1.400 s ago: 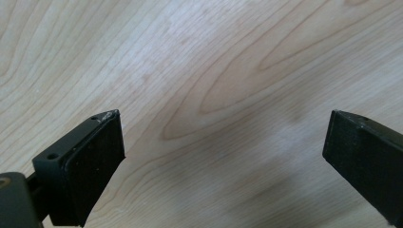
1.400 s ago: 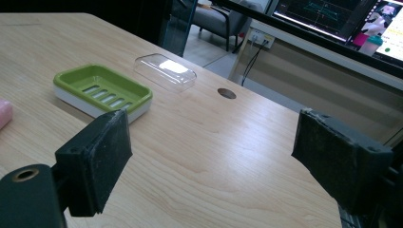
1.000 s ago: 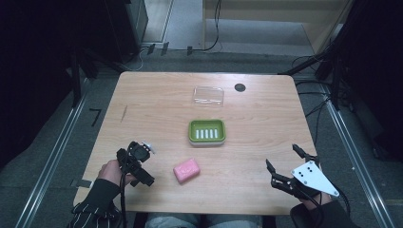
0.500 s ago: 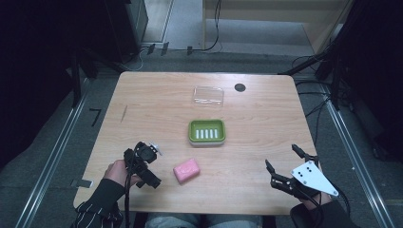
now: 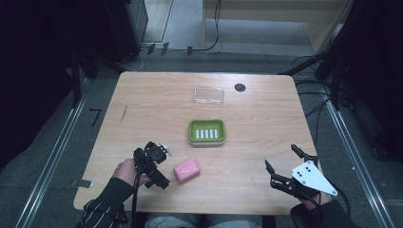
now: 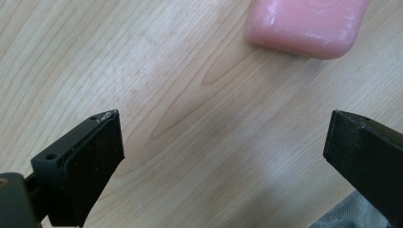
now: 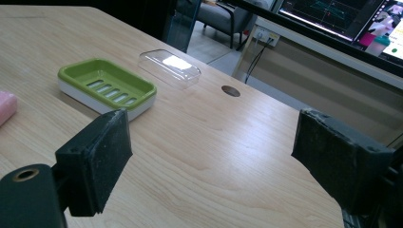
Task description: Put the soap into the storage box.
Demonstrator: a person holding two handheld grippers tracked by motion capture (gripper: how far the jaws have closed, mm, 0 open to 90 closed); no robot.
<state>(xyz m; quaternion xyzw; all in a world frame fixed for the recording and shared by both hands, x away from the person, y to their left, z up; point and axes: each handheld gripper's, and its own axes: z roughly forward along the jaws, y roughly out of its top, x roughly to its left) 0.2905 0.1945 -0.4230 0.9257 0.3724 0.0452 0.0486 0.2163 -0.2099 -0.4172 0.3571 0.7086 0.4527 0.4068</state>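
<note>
A pink soap bar lies flat on the wooden table, near the front edge. My left gripper hovers just left of it, open, jaws wide apart with nothing between them. In the left gripper view the soap bar lies a little ahead of the gripper, apart from both jaws. A green soap dish sits empty at the table's middle. My right gripper rests open at the front right corner; its view looks past the gripper to the soap dish.
A clear plastic lid lies behind the dish, also the lid in the right gripper view. A round cable hole sits near the far edge. Monitors stand beyond the table.
My left gripper has moved right across the table, closer to the pink soap bar. The right gripper has stayed where it was.
</note>
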